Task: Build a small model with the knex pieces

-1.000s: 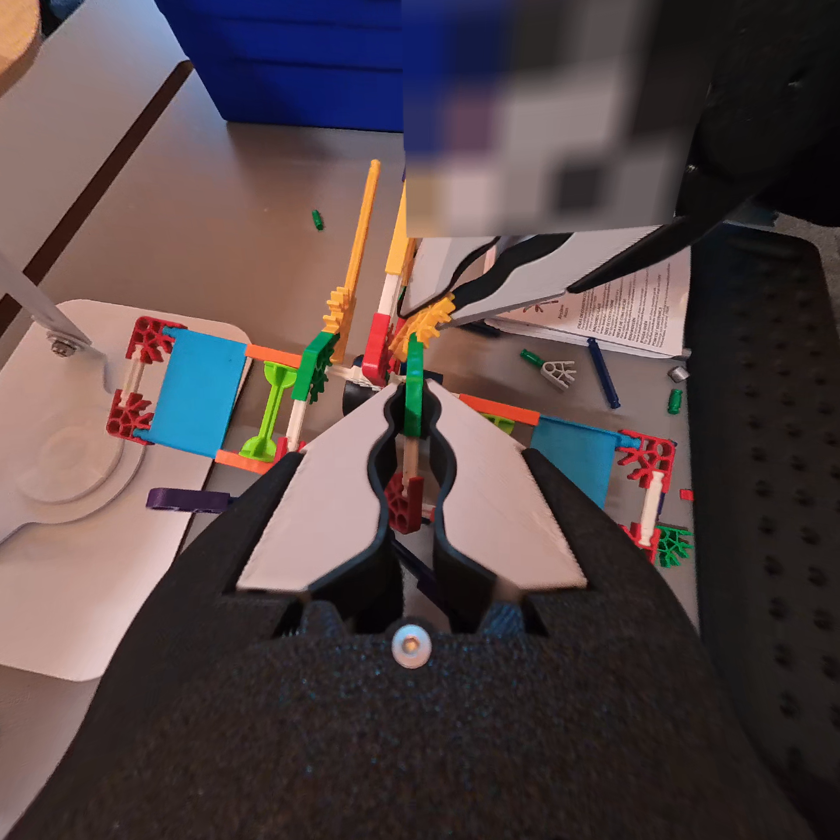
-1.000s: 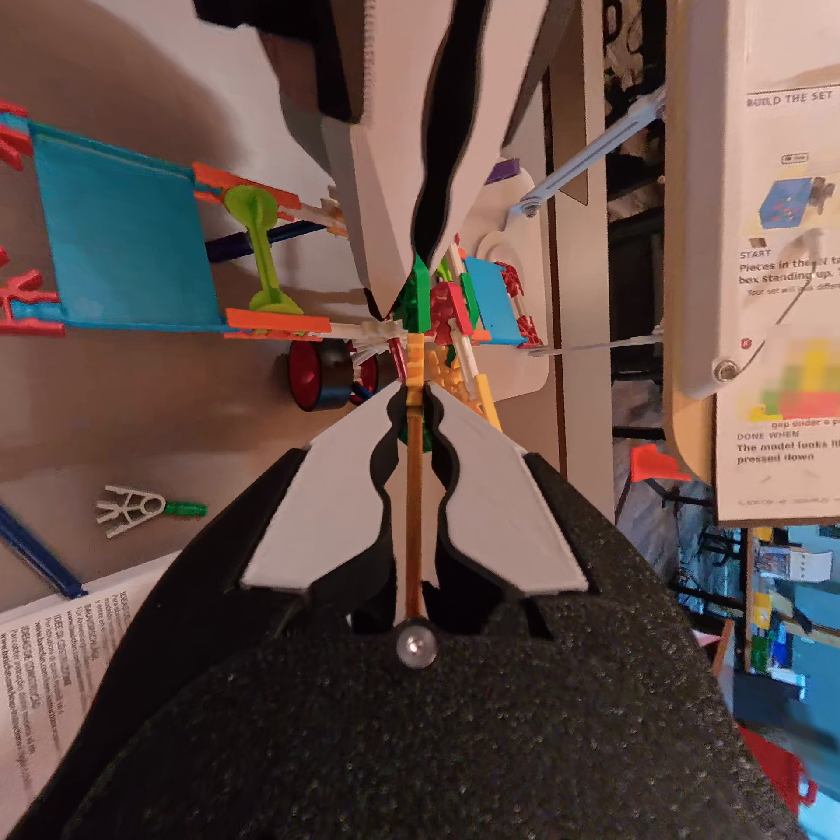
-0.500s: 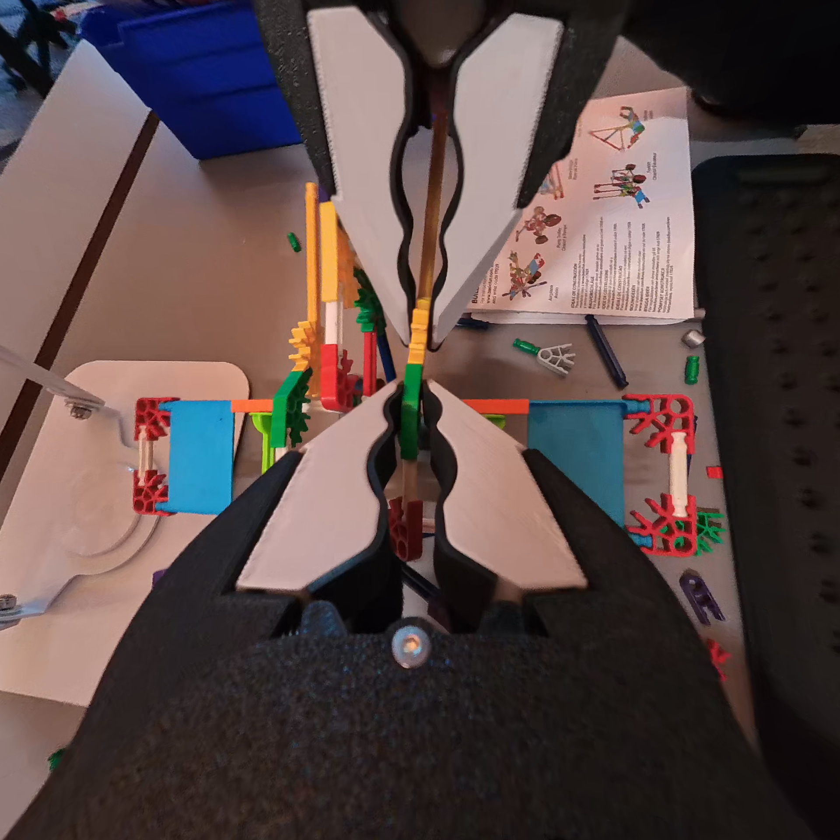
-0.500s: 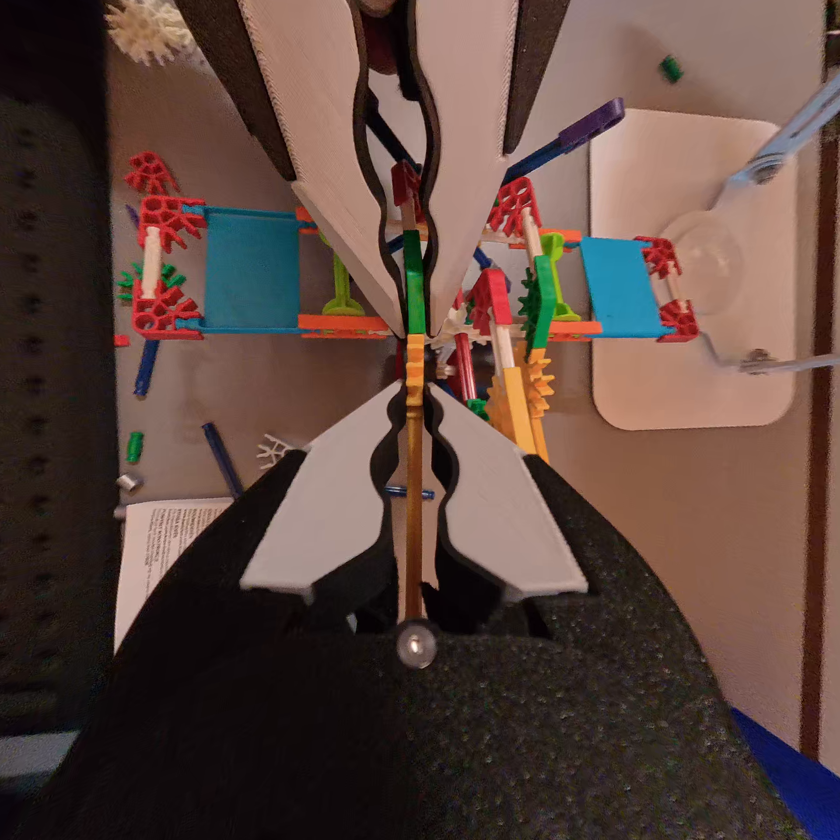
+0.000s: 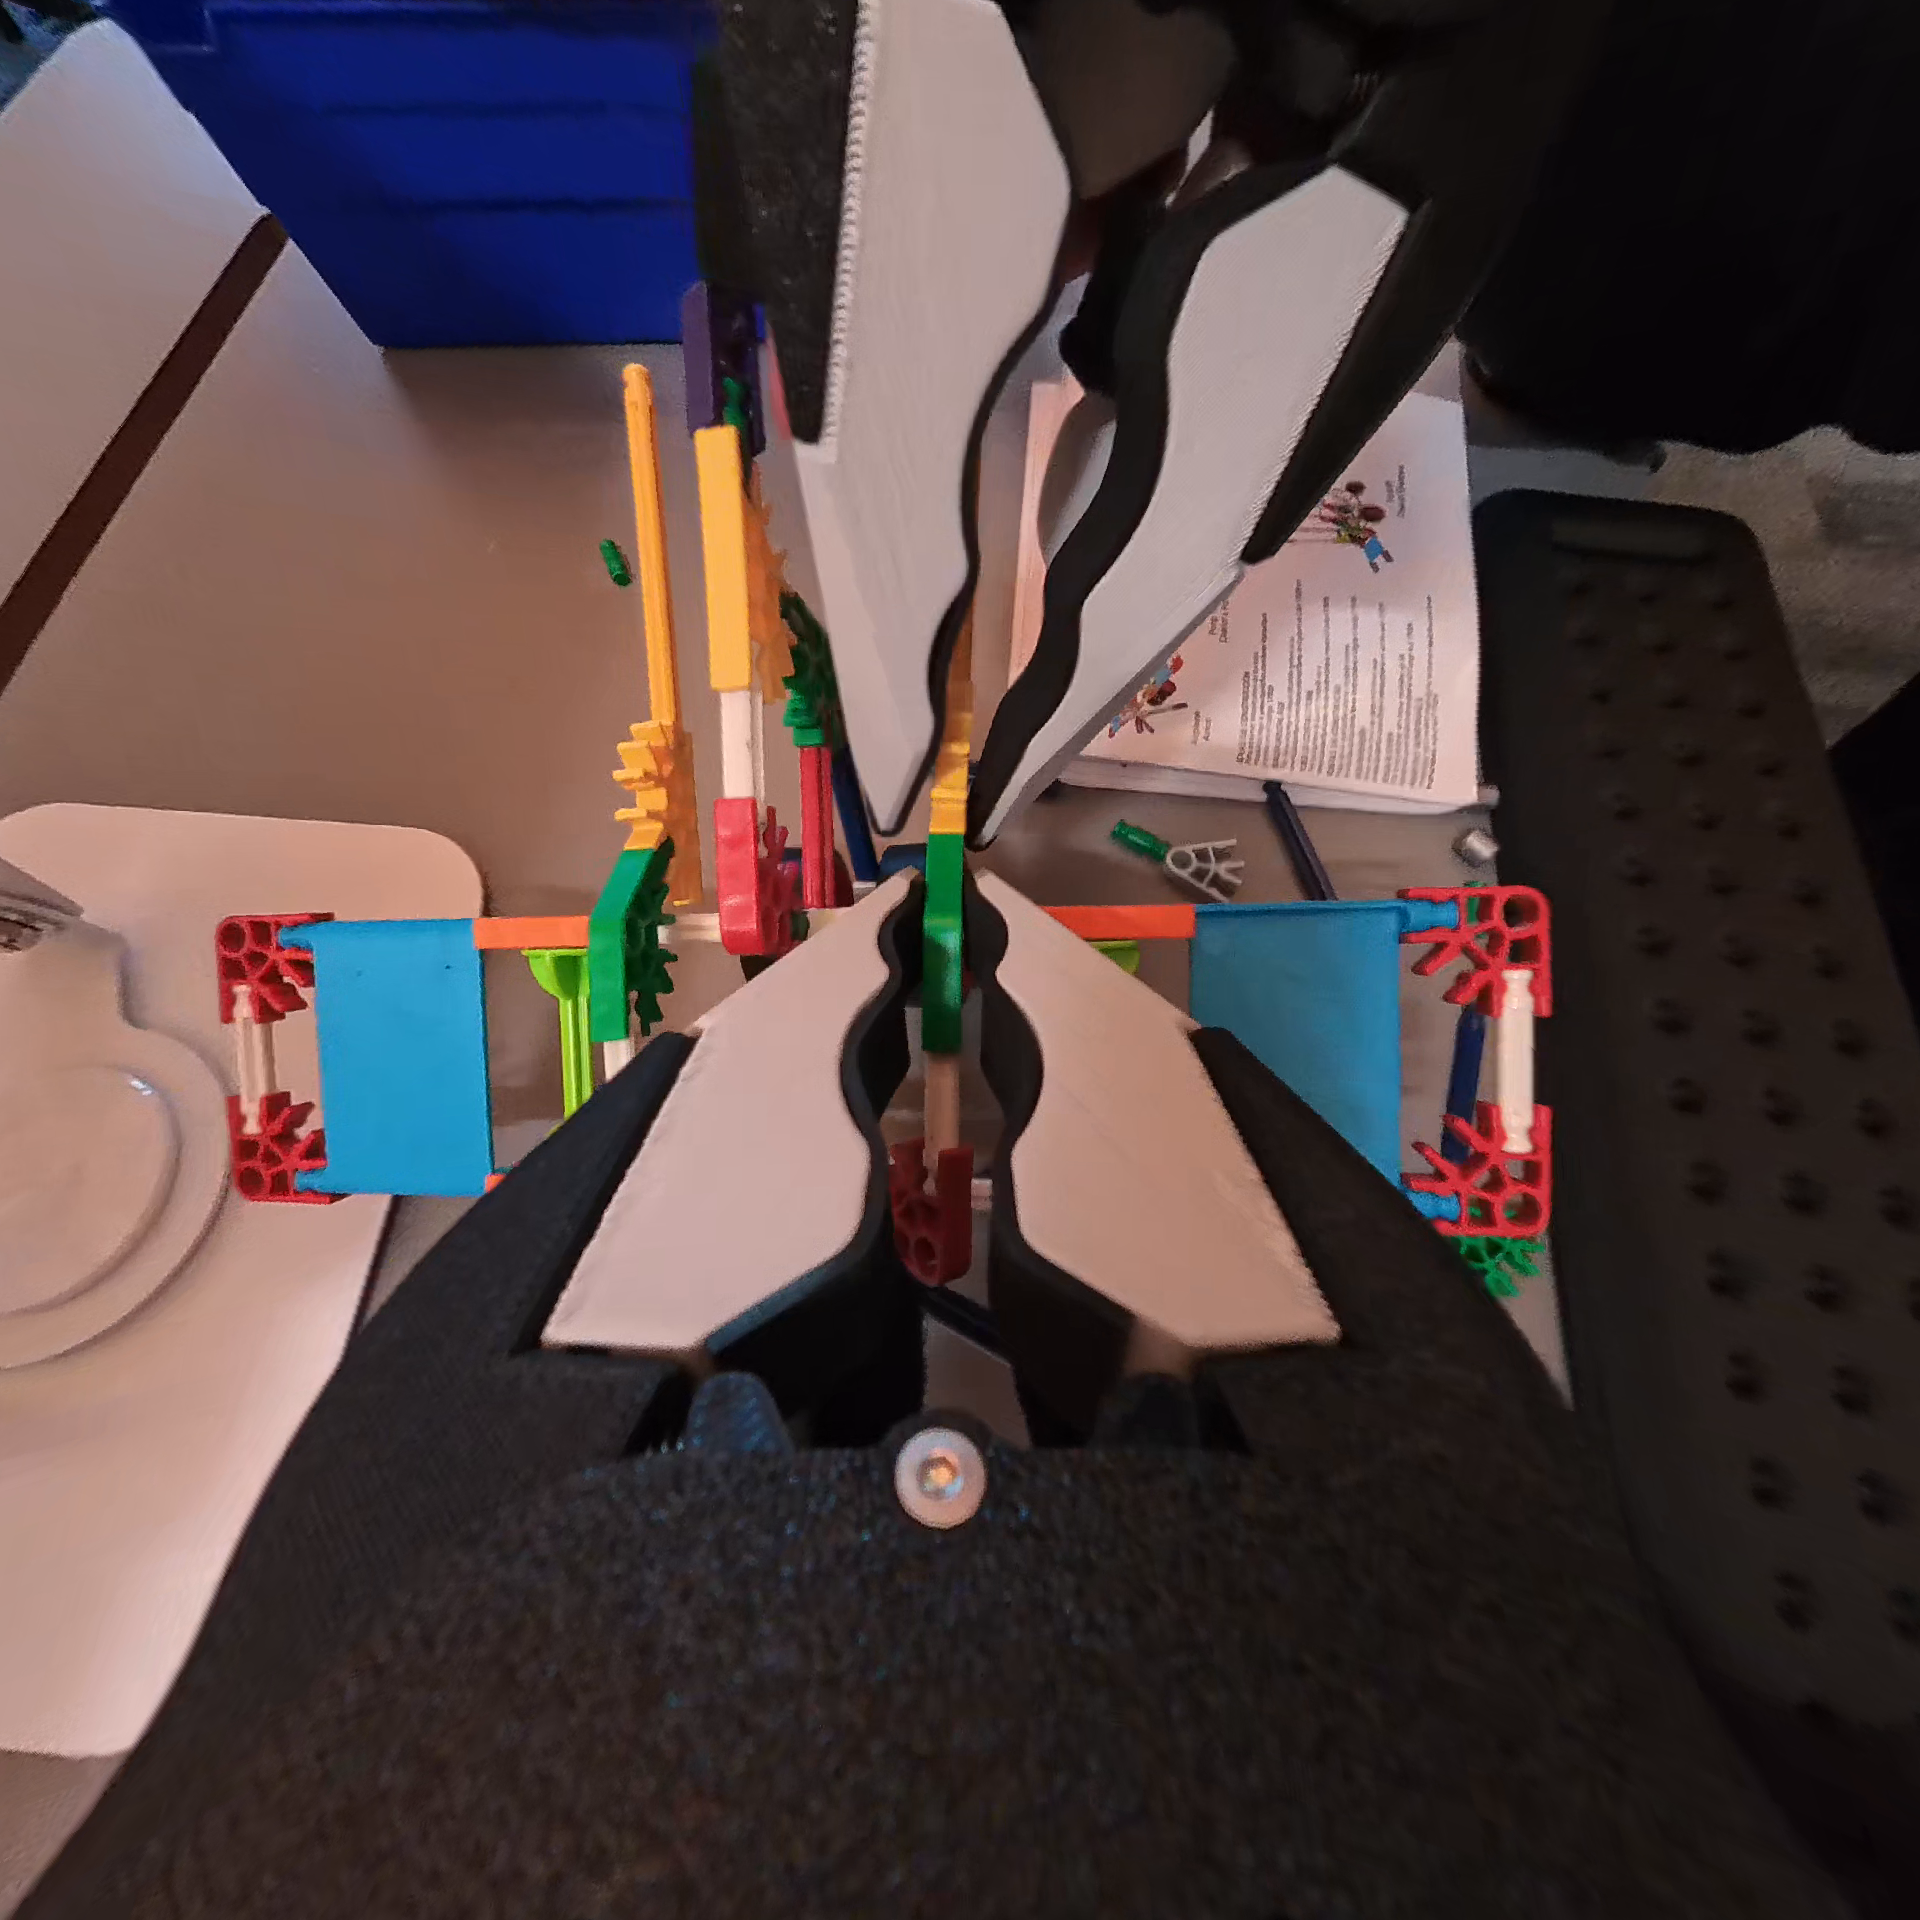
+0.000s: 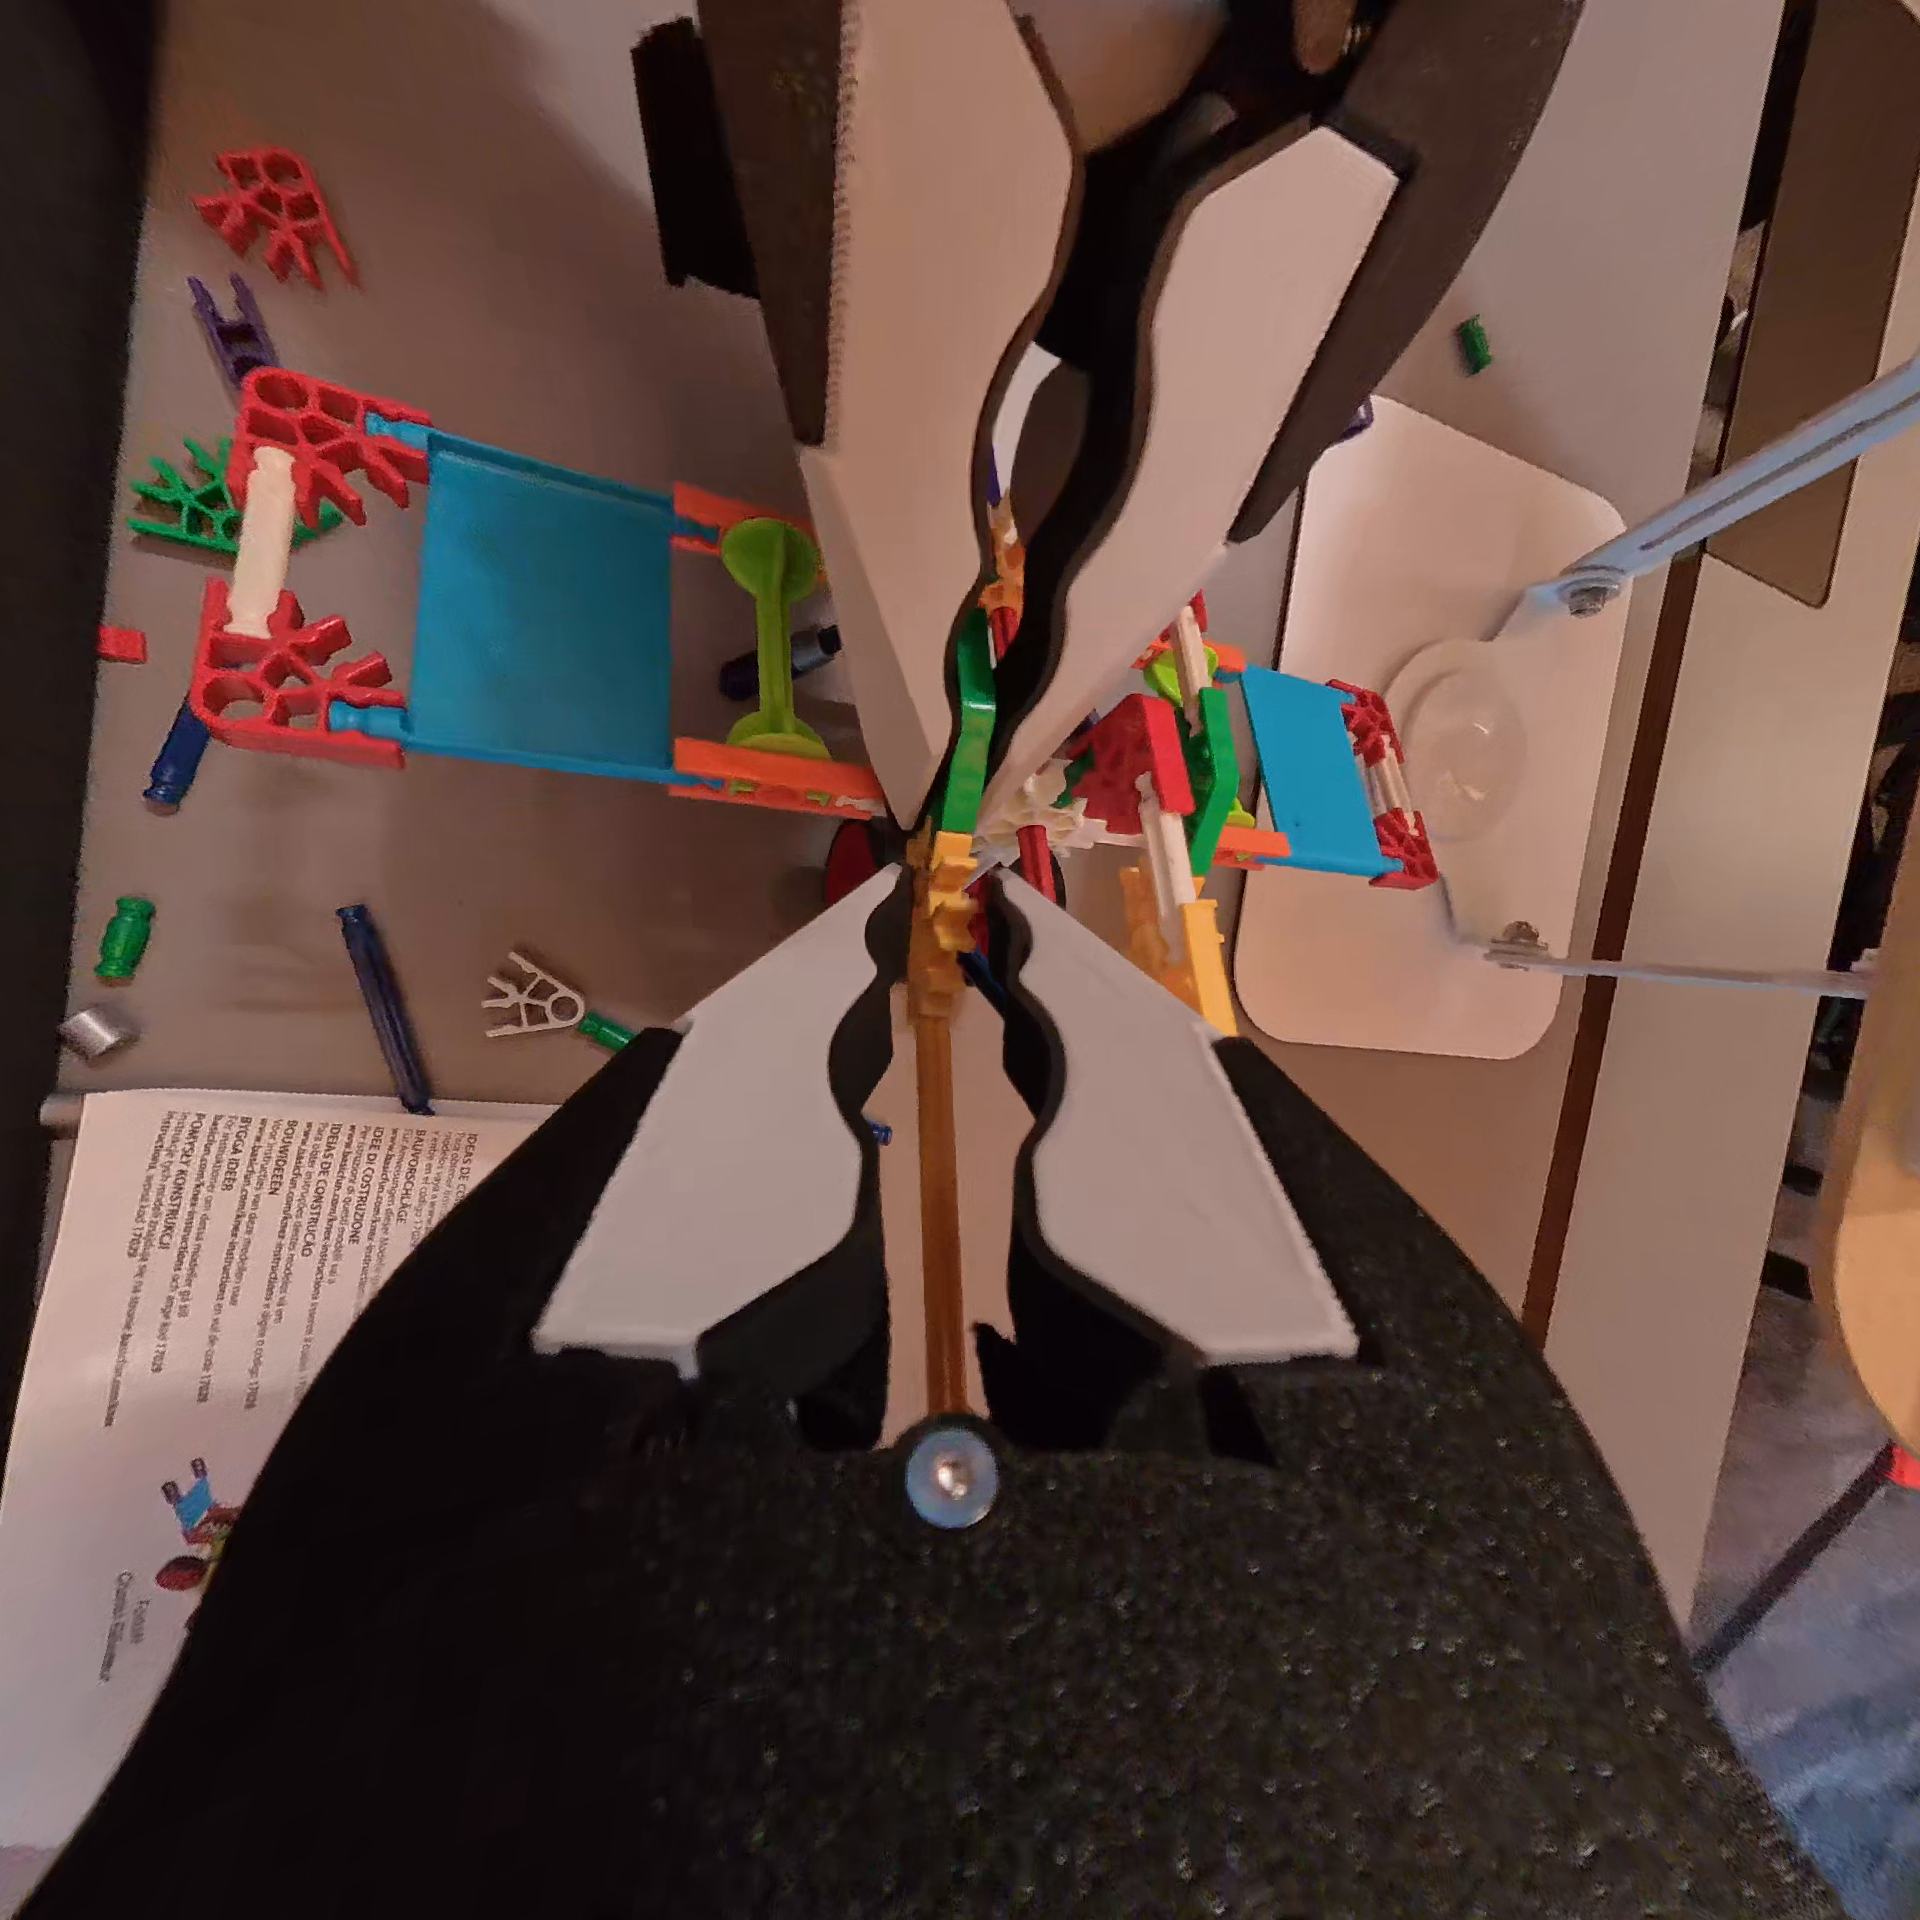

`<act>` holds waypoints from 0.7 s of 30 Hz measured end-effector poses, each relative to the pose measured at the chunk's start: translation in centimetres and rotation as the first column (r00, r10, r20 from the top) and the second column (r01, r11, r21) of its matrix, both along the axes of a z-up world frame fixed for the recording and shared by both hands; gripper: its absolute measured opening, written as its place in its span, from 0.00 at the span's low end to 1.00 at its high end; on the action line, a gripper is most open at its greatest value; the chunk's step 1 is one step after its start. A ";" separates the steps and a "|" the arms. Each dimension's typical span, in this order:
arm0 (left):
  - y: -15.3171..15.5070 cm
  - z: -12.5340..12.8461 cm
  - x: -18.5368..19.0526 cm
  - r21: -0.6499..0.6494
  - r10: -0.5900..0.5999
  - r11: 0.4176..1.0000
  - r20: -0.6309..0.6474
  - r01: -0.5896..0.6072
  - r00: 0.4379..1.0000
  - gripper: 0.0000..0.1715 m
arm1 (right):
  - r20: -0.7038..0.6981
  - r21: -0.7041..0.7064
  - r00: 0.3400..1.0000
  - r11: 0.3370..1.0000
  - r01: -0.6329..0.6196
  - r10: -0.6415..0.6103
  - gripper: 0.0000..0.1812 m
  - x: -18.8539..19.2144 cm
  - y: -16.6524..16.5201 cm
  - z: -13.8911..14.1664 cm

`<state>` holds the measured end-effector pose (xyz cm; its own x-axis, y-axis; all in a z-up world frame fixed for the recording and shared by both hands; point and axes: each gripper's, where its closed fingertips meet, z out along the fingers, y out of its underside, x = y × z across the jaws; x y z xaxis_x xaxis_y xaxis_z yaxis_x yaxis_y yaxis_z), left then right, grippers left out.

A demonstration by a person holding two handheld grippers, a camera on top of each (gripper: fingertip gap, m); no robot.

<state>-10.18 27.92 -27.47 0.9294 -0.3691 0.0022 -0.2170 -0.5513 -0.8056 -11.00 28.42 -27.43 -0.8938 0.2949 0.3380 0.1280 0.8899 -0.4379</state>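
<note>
My left gripper (image 5: 940, 883) is clamped on the flat green plastic connector (image 5: 943, 961), long axis running 6 to 12 o'clock straight ahead. At 12 o'clock, tip to tip, my right gripper (image 6: 948, 883) pinches the long yellow-orange plastic rod (image 6: 940, 1195), in line with it and pointing back at me. Both join the colourful toy construction model (image 5: 405, 1055) on the grey table (image 5: 364, 644).
</note>
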 end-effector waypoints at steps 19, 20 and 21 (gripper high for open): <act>0.9 0.6 -0.5 0.020 0.072 0.997 0.165 -0.076 0.984 0.03 | 0.040 -0.088 0.998 0.995 0.044 -0.040 0.06 -0.6 0.7 0.5; 0.9 0.6 -0.6 0.022 0.076 0.997 0.168 -0.081 0.983 0.03 | 0.045 -0.095 0.998 0.995 0.044 -0.040 0.06 -0.6 0.7 0.6; 0.9 0.6 -0.5 0.023 0.073 0.997 0.170 -0.078 0.983 0.03 | 0.055 -0.107 0.998 0.993 0.043 -0.038 0.05 -0.5 0.7 0.6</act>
<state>-10.71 28.86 -26.84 0.9419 -0.2998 0.1514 -0.0350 -0.5360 -0.8435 -11.54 29.16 -26.88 -0.8962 0.3634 0.2546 0.1887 0.8315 -0.5225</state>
